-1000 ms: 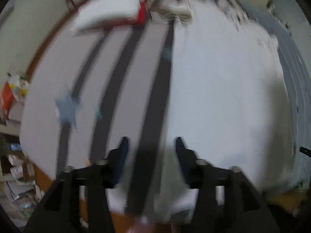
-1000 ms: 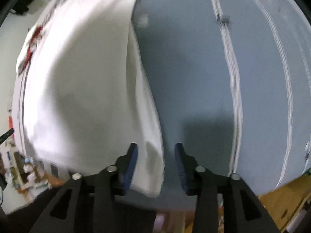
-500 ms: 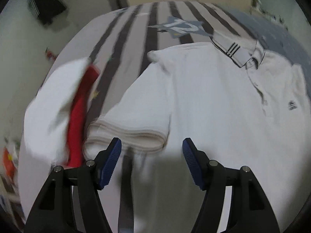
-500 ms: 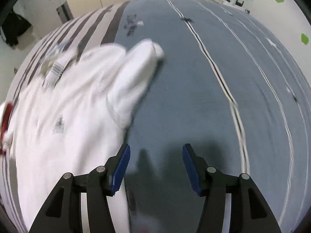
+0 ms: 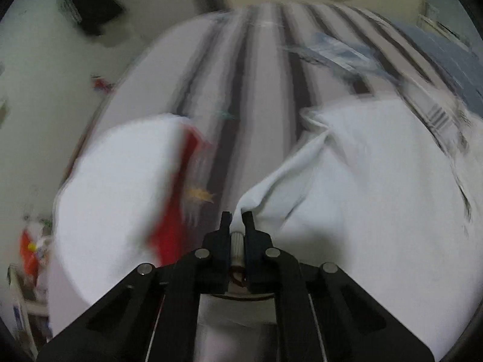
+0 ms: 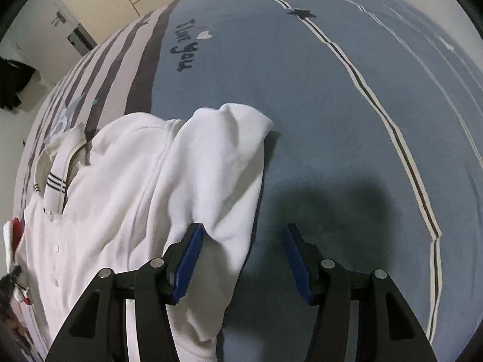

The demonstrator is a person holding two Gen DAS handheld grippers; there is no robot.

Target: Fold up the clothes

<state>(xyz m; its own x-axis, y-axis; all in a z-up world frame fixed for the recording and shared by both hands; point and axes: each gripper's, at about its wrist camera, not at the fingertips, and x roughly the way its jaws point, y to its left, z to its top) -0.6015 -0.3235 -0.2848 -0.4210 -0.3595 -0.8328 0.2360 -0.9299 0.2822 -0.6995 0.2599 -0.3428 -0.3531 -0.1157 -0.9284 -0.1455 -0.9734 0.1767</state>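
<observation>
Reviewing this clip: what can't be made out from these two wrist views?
- Left wrist view: motion blur smears the folded white and red garment and the polo shirt's collar; neither shows any detail.
- Left wrist view: how much of the white polo shirt the shut left claw pinches is hidden between its fingers.
- Right wrist view: the shirt's hem is cut off by the bottom edge, behind the open right claw.
</observation>
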